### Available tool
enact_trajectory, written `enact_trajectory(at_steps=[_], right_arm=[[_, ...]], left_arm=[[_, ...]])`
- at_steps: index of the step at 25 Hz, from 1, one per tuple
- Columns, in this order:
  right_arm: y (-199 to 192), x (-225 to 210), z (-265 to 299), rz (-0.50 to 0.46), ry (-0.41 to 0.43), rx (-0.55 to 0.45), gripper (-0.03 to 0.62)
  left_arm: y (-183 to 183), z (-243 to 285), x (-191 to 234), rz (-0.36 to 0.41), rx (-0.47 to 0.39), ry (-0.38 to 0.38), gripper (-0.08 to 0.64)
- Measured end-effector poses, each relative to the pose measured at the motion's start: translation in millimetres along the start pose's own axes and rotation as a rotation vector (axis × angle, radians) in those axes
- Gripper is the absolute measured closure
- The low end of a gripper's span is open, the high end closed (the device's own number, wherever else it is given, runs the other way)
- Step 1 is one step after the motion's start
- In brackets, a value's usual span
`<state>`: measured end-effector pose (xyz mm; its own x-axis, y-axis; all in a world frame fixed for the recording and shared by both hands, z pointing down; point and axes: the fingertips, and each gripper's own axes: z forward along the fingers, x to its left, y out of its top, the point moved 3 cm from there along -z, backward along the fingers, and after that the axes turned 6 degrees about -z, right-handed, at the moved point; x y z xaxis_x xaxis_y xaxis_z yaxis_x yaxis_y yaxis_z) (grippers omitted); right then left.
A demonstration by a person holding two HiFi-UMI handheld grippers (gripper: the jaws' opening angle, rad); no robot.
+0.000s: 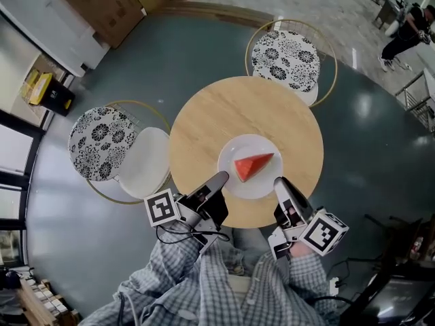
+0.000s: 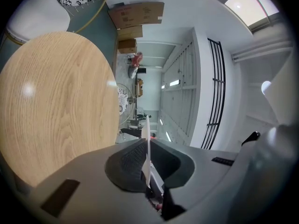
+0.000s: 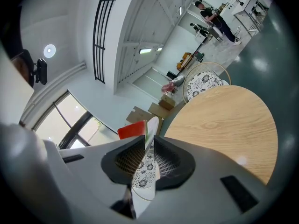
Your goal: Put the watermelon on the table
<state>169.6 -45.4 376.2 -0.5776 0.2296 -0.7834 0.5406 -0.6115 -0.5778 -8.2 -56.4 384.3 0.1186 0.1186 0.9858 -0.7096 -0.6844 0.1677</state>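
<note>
A red wedge of watermelon (image 1: 253, 165) lies on a white plate (image 1: 248, 145) over the near half of the round wooden table (image 1: 224, 107). Whether the plate rests on the wood I cannot tell. My left gripper (image 1: 221, 179) is shut on the plate's left rim, and my right gripper (image 1: 279, 182) is shut on its right rim. In the left gripper view the plate (image 2: 148, 139) shows edge-on between the pads of the left gripper (image 2: 148, 158), with the table (image 2: 56, 101) to the left. In the right gripper view the plate's rim (image 3: 151, 127) and the watermelon (image 3: 132, 129) stand above the right gripper (image 3: 148, 155).
Two chairs with black-and-white patterned cushions stand by the table, one at the far side (image 1: 284, 56) and one at the left (image 1: 102, 141). Cardboard boxes (image 1: 102, 5) lie on the floor at the back left. A person (image 1: 408, 36) is far off at the upper right.
</note>
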Motion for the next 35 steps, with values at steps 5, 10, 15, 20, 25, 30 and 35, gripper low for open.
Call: enact_trajectory(at_steps=[5,10,15,20,25,30,35], right_arm=[[1.6,-5.5,9.9,0.052,-0.016,-0.02,0.525],[5.3,-14.4,22.1,0.057,-0.052,-0.03,0.525],[12.0,-23.7,37.3,0.038,-0.097,-0.032,0.525],[16.3,-33.9,53.4,0.062,-0.112,-0.036,0.526],[18.3,-45.8,70.7,0.089,-0.115,-0.042,0.528],[25.8,-58.1,87.0,0.092,-0.108,-0.058,0.529],[28.4,-70.9,98.0,0.087,-0.129,-0.052,0.531]], left_arm=[[10.4,11.2,2.6,-0.009,0.021,0.011,0.537],[24.6,25.8,7.4,-0.004,0.058,0.026,0.537],[43.1,40.8,10.5,0.003,0.093,0.042,0.537],[58.5,55.2,16.4,-0.003,0.113,0.052,0.537],[74.8,66.8,26.3,0.005,0.125,0.061,0.537],[88.6,80.7,36.9,-0.012,0.122,0.051,0.537],[98.1,92.2,47.1,-0.025,0.123,0.05,0.537]])
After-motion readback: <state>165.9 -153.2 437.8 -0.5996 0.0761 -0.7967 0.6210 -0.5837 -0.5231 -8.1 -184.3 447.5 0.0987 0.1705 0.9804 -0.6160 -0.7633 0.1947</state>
